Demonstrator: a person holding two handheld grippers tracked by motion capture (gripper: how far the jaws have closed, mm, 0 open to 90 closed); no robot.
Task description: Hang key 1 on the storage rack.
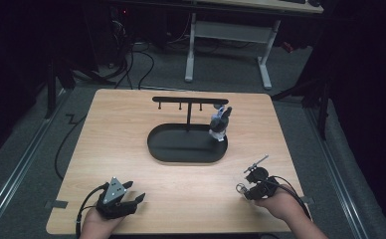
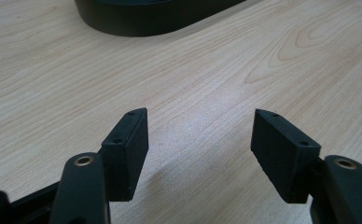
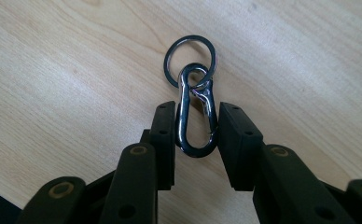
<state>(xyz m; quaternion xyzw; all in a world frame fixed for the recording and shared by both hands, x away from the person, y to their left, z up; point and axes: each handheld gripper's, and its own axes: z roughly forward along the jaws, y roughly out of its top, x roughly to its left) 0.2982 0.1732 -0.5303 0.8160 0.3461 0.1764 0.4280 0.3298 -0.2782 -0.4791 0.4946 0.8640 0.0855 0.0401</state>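
Over the table [image 3: 53, 70], carabiner [image 3: 195, 116] clamped in right gripper [image 3: 197, 140].

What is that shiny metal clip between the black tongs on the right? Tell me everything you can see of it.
It is a small carabiner clip of polished, silvery metal, an elongated loop with a spring gate along one side. A round split key ring is threaded through its narrow top end. The right tongs are shut on its two long sides, with the ring pointing away from them. It sits low over the pale wooden table; whether it touches the wood cannot be told. The high view shows it near the table's front right.
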